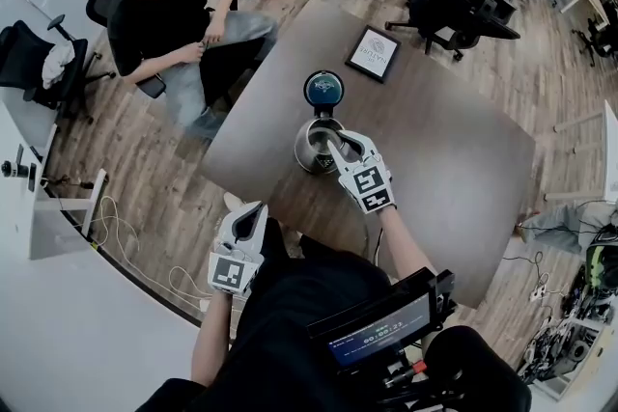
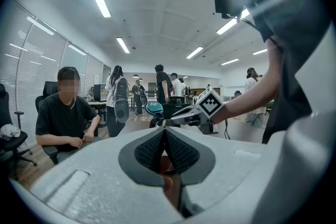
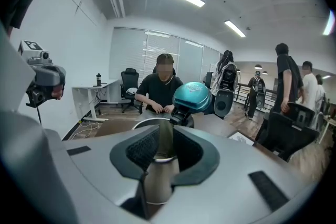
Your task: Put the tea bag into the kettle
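Note:
A steel kettle (image 1: 309, 154) stands on the brown table (image 1: 454, 169) with its teal lid (image 1: 323, 90) tipped up and open. My right gripper (image 1: 340, 147) hovers right over the kettle's mouth. In the right gripper view its jaws (image 3: 164, 139) stand apart with nothing between the pads, and through the gap I see the kettle's rim (image 3: 142, 122) and steel body (image 3: 157, 181). No tea bag shows in any view. My left gripper (image 1: 253, 210) is held back off the table's near edge, close to my body, and its pads (image 2: 165, 134) meet at the tip.
A framed card (image 1: 374, 53) lies on the table beyond the kettle. A person in a black shirt (image 1: 164, 14) sits at the table's far left corner. Office chairs (image 1: 463, 5) and other people stand around the room. Cables (image 1: 126, 246) trail on the wooden floor.

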A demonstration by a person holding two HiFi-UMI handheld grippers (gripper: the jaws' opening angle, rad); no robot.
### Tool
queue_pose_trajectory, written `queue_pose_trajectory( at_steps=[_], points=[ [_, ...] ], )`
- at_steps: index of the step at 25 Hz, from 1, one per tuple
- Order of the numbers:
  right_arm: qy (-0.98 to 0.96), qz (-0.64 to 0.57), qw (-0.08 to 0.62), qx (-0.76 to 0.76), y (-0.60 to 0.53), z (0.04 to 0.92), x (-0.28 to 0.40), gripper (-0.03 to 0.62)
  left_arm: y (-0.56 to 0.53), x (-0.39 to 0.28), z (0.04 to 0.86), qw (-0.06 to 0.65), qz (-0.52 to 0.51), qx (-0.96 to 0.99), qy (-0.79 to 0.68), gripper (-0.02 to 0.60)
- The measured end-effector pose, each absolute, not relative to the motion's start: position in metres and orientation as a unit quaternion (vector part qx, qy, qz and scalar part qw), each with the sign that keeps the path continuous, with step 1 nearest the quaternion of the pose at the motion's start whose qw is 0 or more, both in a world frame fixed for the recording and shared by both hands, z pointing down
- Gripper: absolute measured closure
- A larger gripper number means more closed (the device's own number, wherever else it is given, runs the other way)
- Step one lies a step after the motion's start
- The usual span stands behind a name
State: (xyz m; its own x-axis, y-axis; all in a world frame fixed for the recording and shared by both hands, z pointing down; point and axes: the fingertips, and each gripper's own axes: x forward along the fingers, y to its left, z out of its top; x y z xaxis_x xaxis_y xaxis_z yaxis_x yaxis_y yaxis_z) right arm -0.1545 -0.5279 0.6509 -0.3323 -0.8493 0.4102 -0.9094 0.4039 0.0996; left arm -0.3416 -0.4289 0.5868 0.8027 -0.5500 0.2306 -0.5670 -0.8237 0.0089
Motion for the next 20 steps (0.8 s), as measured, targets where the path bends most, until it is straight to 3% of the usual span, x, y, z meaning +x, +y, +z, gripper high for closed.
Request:
queue_pose_trajectory(
  at_steps=[13,20],
  points=[
    [-0.815,0.021,0.132,0.563,-0.507,0.579,-0.145,0.523,-0.419,-0.320,0.579,0.027,0.116,0.952,-0.283,0.592],
    [-0.838,-0.019,0.094,0.537,-0.479,0.537,-0.155,0.569,-0.408,-0.312,0.569,0.023,0.113,0.943,-0.313,0.592]
  ],
)
